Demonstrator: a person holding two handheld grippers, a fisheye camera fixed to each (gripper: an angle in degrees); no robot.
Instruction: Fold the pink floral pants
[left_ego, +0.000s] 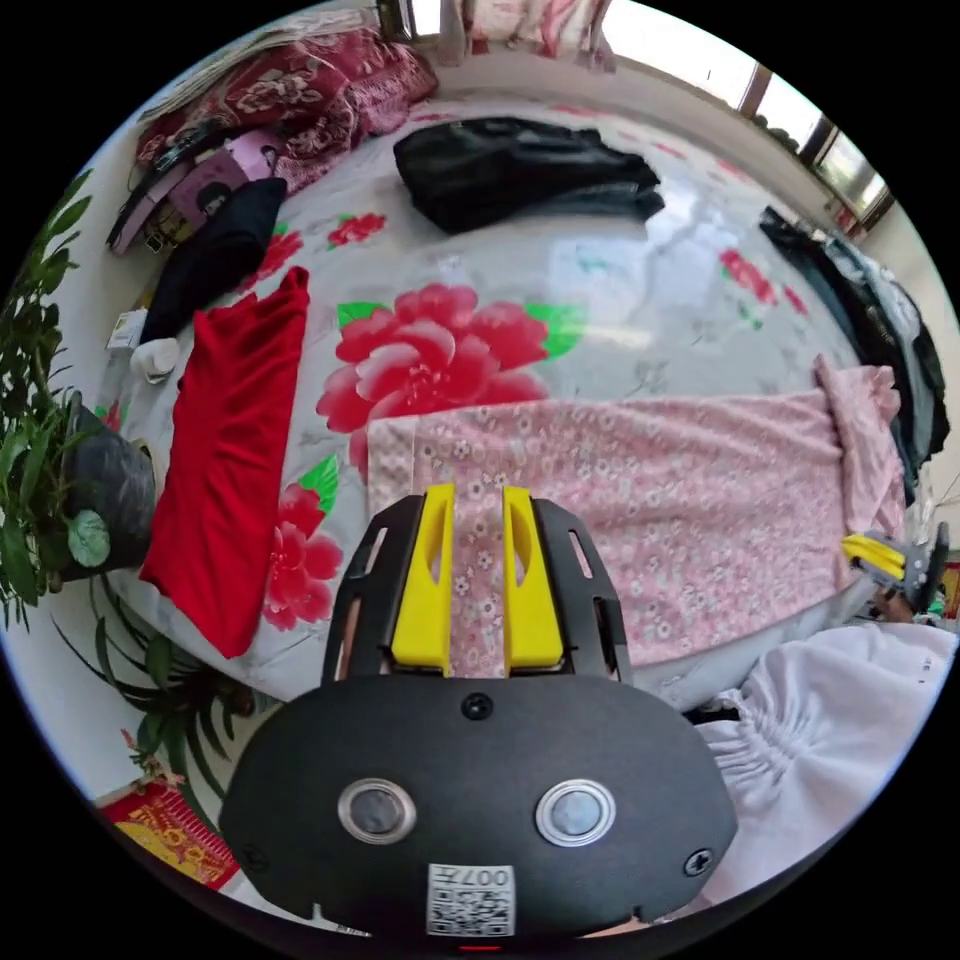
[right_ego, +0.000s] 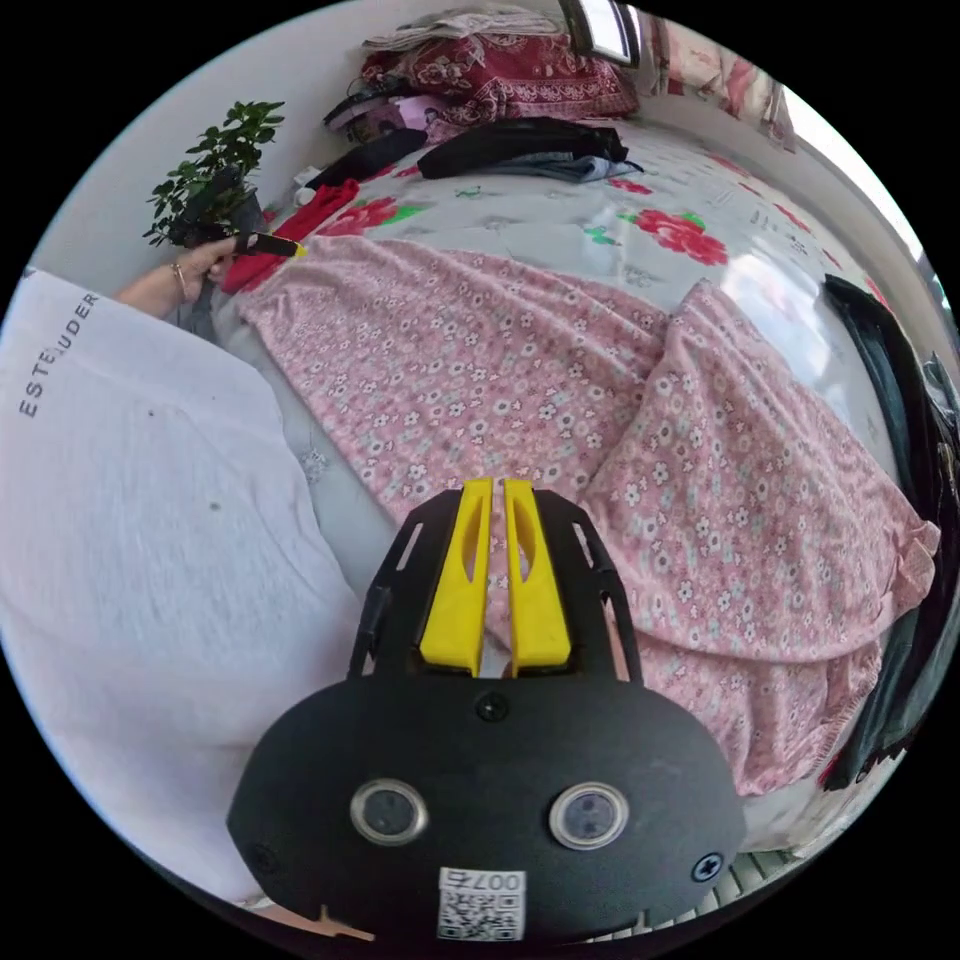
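We saw pink floral pants (left_ego: 640, 470) spread on bed (left_ego: 640, 290) | left gripper (left_ego: 478, 500) narrow — over cloth | right gripper (right_ego: 497, 495) nearly closed — grip untellable

Bright windows (left_ego: 800, 110) light a white wall (right_ego: 150, 150); a floral-sheeted bed (left_ego: 650, 290) spans the room

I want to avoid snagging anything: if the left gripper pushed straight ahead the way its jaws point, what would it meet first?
The left gripper sits over the pink floral pants, so it would probably meet that fabric first, then the floral bed sheet. Depth is unclear.
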